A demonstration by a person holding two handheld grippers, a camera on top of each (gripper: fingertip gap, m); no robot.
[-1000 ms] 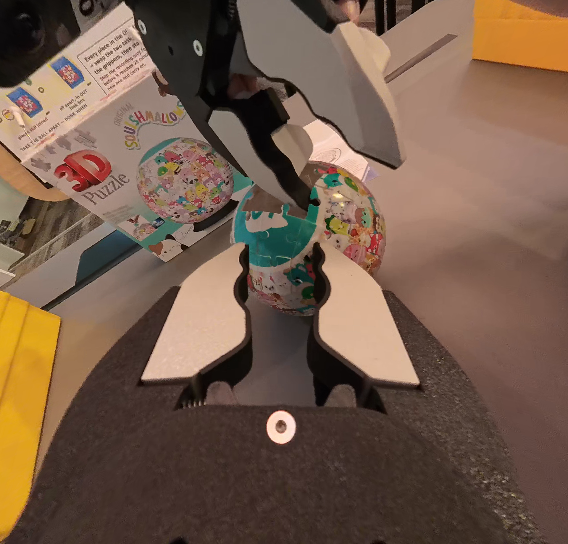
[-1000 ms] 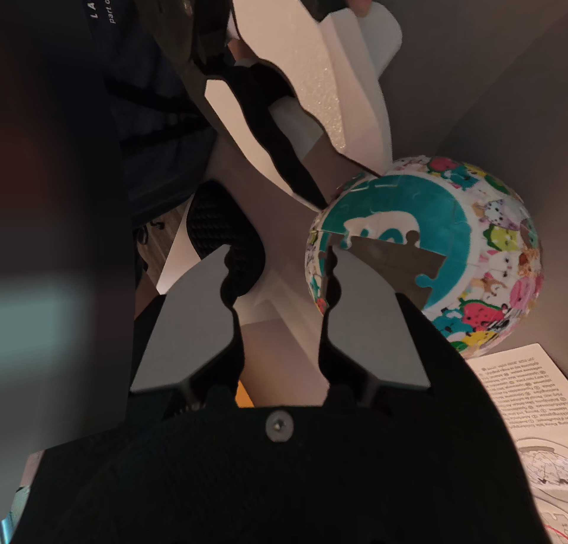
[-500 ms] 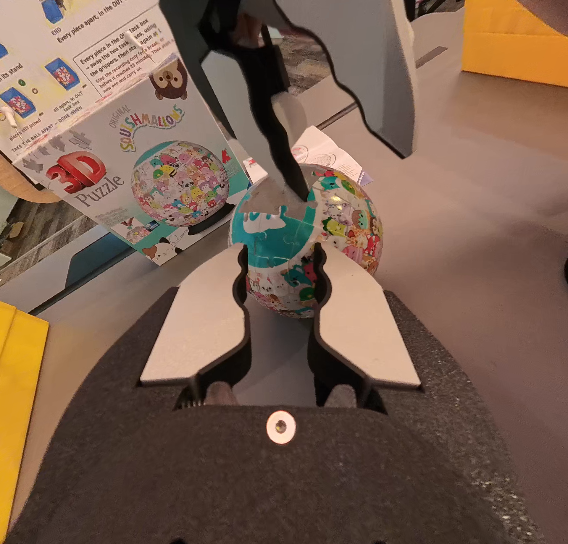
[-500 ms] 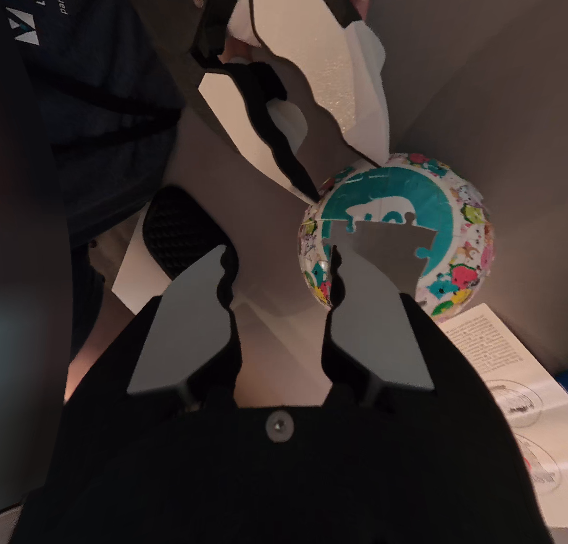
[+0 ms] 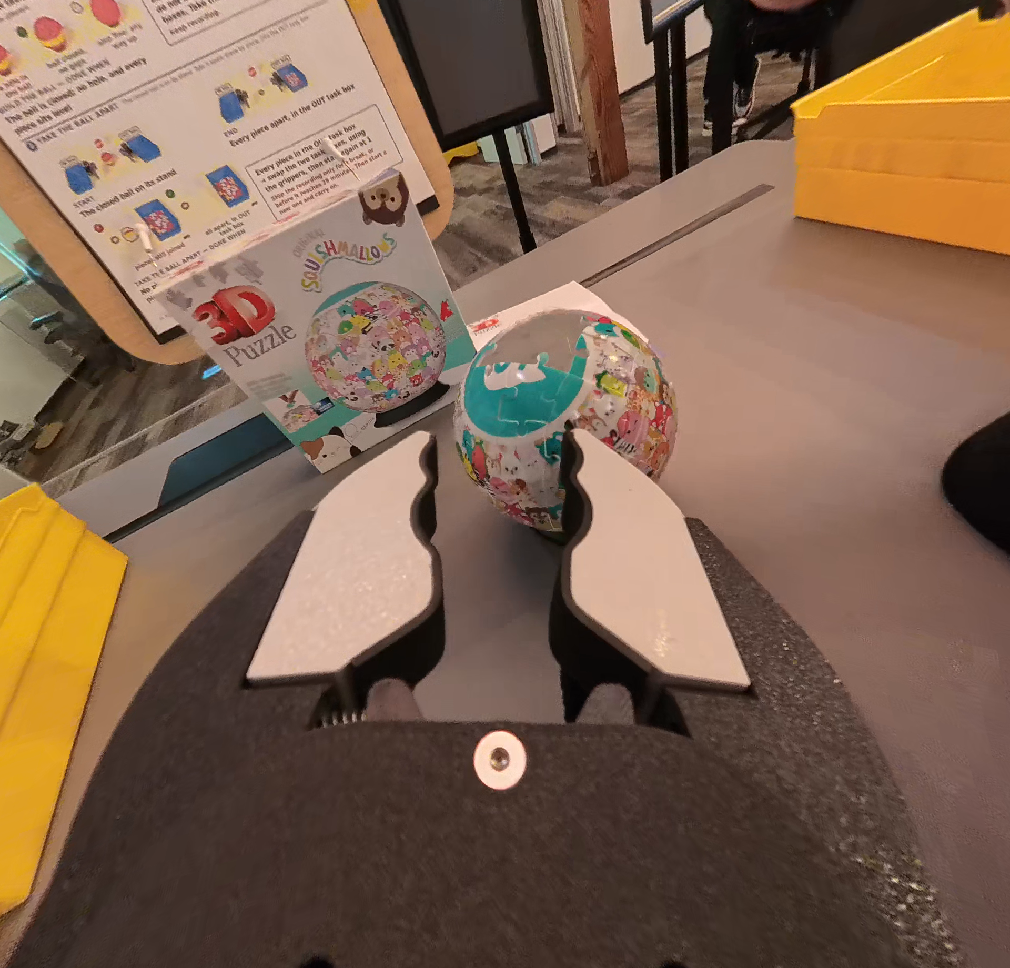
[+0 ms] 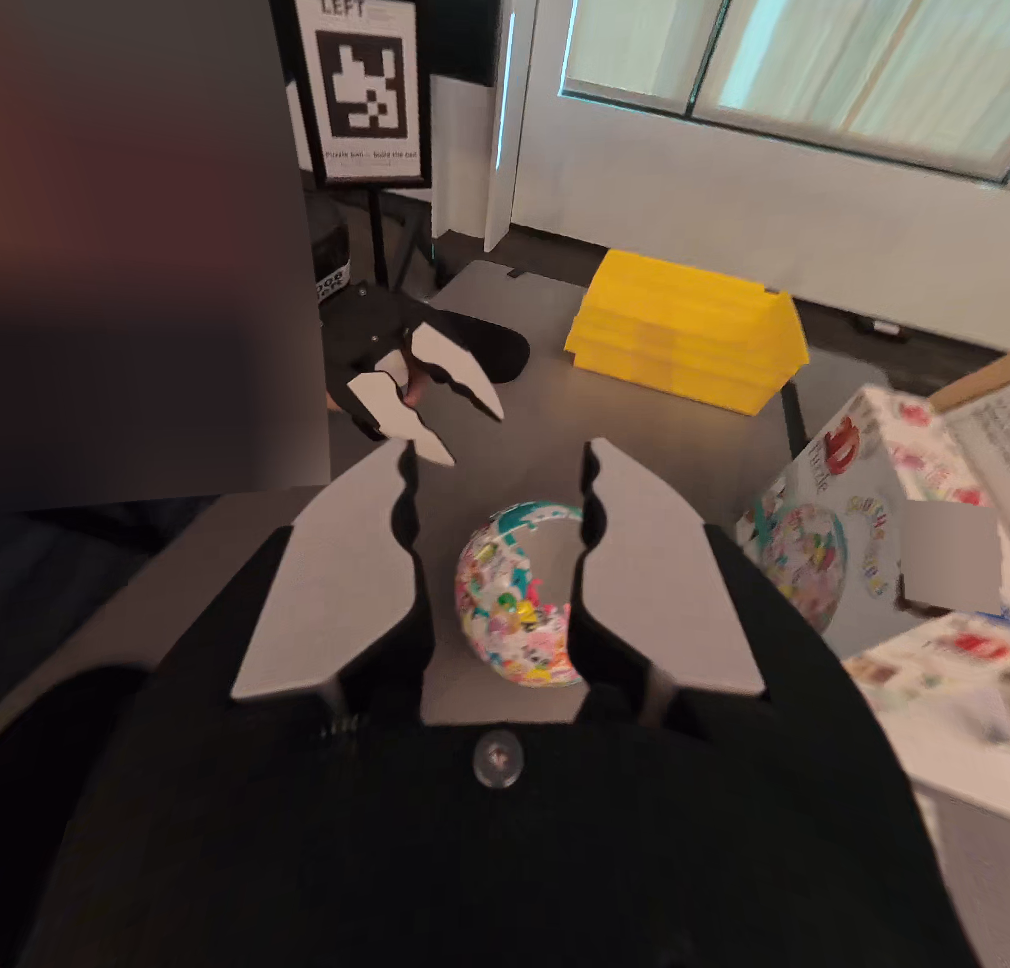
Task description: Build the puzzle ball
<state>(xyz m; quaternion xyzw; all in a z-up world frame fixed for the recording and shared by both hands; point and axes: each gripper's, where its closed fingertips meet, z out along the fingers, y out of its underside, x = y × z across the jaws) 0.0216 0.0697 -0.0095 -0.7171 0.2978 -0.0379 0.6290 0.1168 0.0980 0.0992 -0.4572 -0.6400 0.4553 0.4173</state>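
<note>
Since the earlier frames the right gripper (image 6: pixel 497 482) has lifted away from the top of the puzzle ball (image 5: pixel 565 422) and now looks down on it from above, while the left gripper (image 5: pixel 500 463) has backed off slightly and sits low on the table (image 5: pixel 820 395). Both stand open and empty, each with a clear gap between its fingers and nothing held. In the left wrist view the ball sits at centre frame, just beyond the left gripper's tips and a little right of the gap, seemingly not touched. In the right wrist view it lies lower centre, seen through the gap between the right gripper's fingers but well below them; the left gripper (image 6: pixel 437 411) appears upper left of the ball, apart from it. Most of the sphere is assembled, with its colourful shell and teal patch joined, but a grey opening at the top shows that pieces are still missing, so I judge the build nearly done but not closed. No loose piece is visible on the table; yellow bins (image 6: pixel 683 329) stand further back, and the puzzle box (image 5: pixel 328 340) stands left of the ball.
</note>
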